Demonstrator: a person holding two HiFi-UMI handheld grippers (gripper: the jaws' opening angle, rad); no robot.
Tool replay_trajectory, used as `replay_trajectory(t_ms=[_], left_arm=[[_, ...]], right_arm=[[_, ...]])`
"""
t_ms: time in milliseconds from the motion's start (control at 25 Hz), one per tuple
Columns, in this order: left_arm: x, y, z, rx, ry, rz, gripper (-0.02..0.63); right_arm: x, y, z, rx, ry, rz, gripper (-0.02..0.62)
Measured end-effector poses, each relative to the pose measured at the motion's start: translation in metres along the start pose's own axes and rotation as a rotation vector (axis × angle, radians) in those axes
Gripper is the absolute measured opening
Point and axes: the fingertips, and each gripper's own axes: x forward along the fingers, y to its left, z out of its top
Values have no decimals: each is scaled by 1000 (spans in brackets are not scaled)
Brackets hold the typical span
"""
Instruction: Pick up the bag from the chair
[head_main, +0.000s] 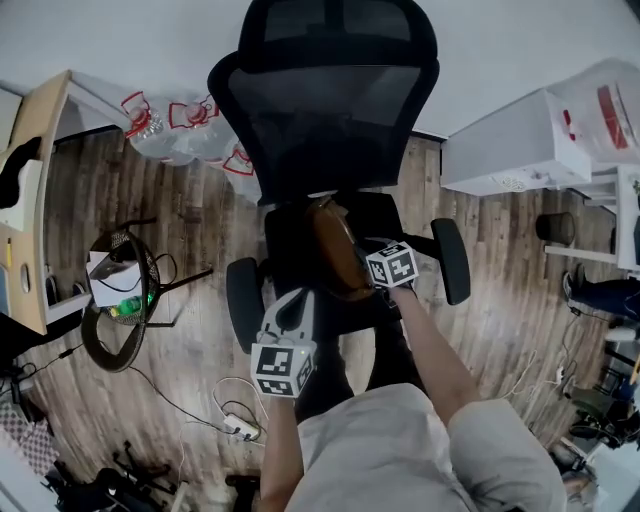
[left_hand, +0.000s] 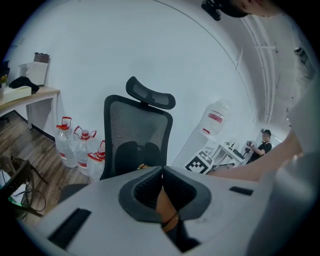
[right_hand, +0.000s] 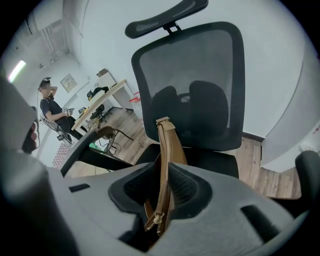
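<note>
A brown zippered bag (head_main: 337, 248) is over the seat of the black mesh office chair (head_main: 330, 110); whether it touches the seat I cannot tell. My right gripper (head_main: 376, 276) is shut on the bag's zipper edge (right_hand: 167, 145), which stands up between the jaws in front of the chair back (right_hand: 200, 85). My left gripper (head_main: 298, 300) is at the bag's near left side. In the left gripper view its jaws meet, with a brown strap (left_hand: 167, 212) of the bag pinched low between them. The chair back (left_hand: 137, 135) rises behind.
Large water bottles (head_main: 170, 125) stand on the wooden floor left of the chair. A wire basket stand (head_main: 120, 290) and a desk (head_main: 30, 200) are at the left, a white box (head_main: 520, 145) at the right. Cables and a power strip (head_main: 240, 428) lie near my feet. A person (left_hand: 260, 142) stands far off.
</note>
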Motion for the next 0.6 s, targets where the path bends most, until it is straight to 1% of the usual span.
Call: replay_trajectory(t_ms=[120, 280, 440, 520, 560, 600], left_arm=[[7, 4, -2, 6, 15, -21, 6], [12, 13, -4, -9, 27, -41, 6], [15, 19, -5, -34, 24, -52, 6], [15, 26, -8, -39, 18, -52, 6], [15, 29, -10, -35, 16, -52, 7], [15, 33, -12, -28, 18, -55, 6]], right_arm=[[16, -8, -4, -3, 46, -23, 99], [40, -9, -7, -23, 114, -30, 168], [68, -14, -21, -14, 234, -25, 311], [80, -17, -25, -18, 288, -38, 397], [86, -19, -27, -21, 314, -43, 428], [92, -21, -30, -20, 342, -42, 438]])
